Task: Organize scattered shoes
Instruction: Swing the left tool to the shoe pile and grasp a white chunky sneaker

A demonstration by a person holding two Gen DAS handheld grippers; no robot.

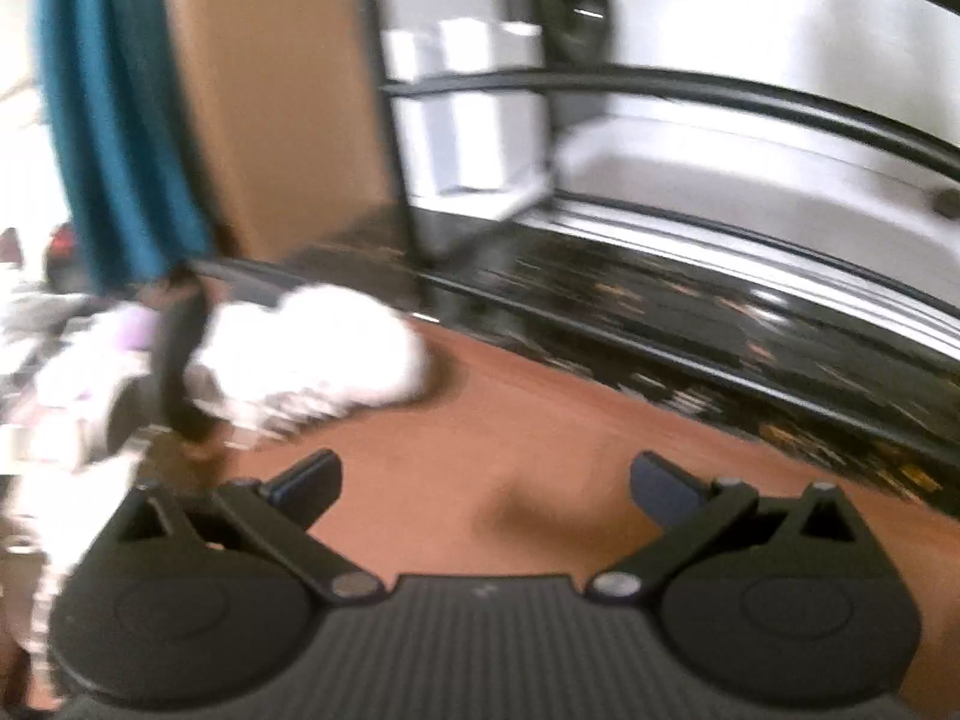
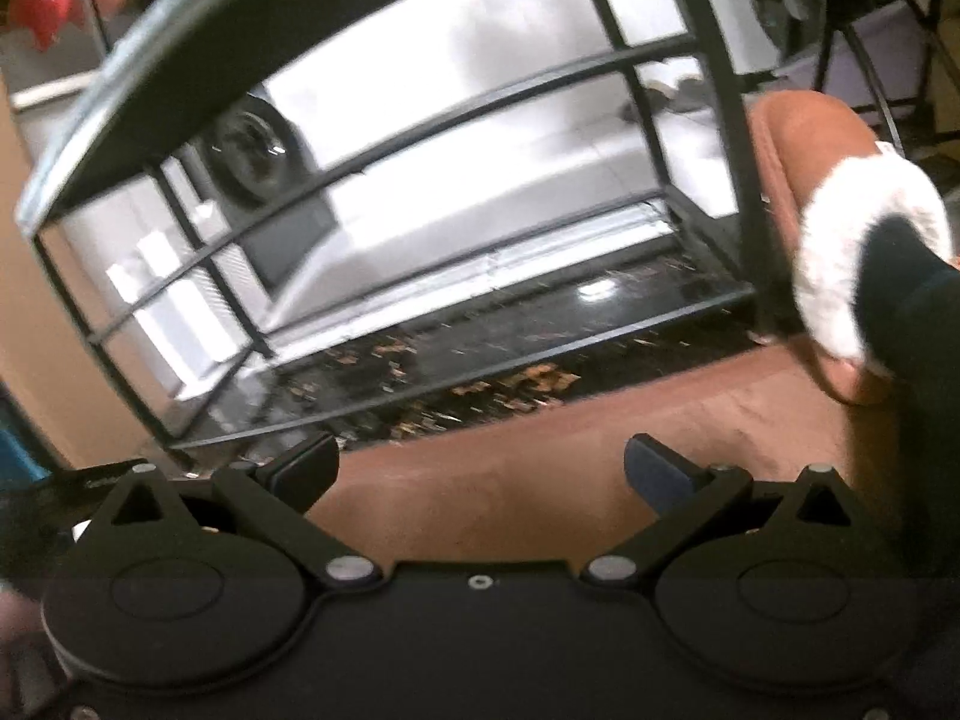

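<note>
Blur: white shoe [image 1: 312, 354] smeared, shape unclear, on the floor [image 1: 510, 420] beside the rack [image 1: 690, 324].
Slipper [image 2: 840, 252]: tan, fleece-lined, by the rack's post.
Left gripper [image 1: 486, 480]: released, empty.
Right gripper [image 2: 483, 471]: released, empty.

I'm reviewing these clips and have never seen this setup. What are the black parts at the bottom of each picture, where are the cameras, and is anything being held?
Each picture comes from a camera mounted on a hand-held gripper, looking forward along its two fingers. The black parts are those grippers. The left gripper is open and holds nothing; so is the right gripper. Both hang over a reddish-brown floor in front of a black metal rack. In the left view a blurred white shoe lies on the floor. In the right view a brown slipper with white lining is on a person's foot beside the rack.
</note>
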